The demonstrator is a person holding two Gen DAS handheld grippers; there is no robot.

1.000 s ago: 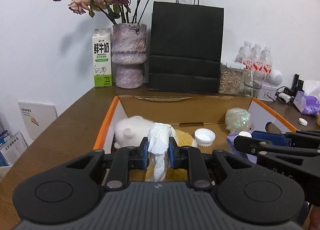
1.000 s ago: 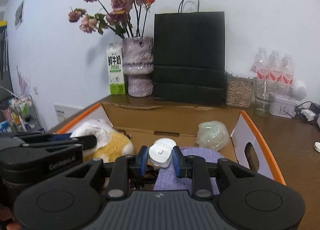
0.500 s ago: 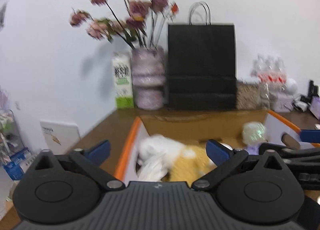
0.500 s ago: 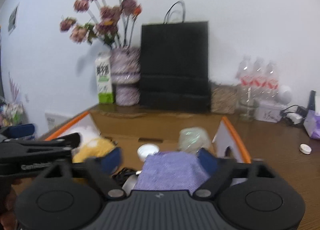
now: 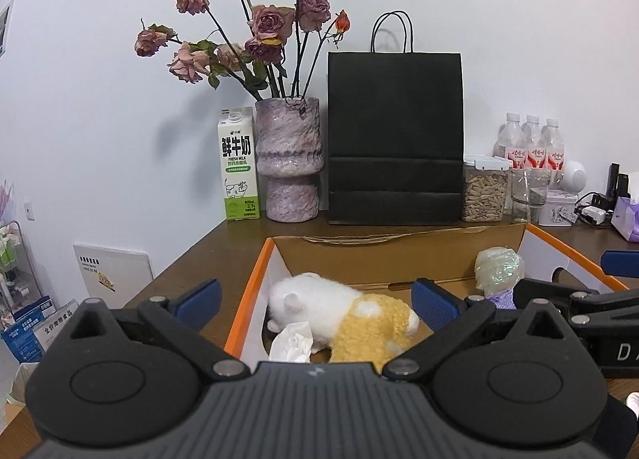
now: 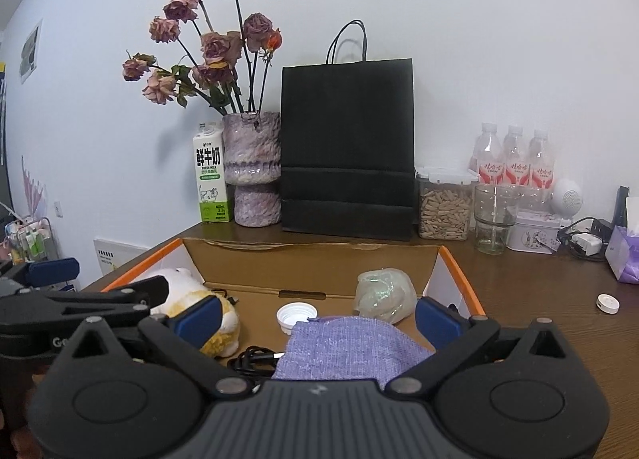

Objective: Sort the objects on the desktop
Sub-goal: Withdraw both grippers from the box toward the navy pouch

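Hovering over the box, both grippers, left and right, have fingers spread, holding nothing; inside it lie tissue, plush, cloth and cap.

A plain white wall rises behind a brown wooden desk.

white-and-yellow plush toy, lilac cloth, orange-edged box

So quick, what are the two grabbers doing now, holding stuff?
Left gripper: open, holding nothing, above the box.
Right gripper: open, holding nothing, above the purple cloth.
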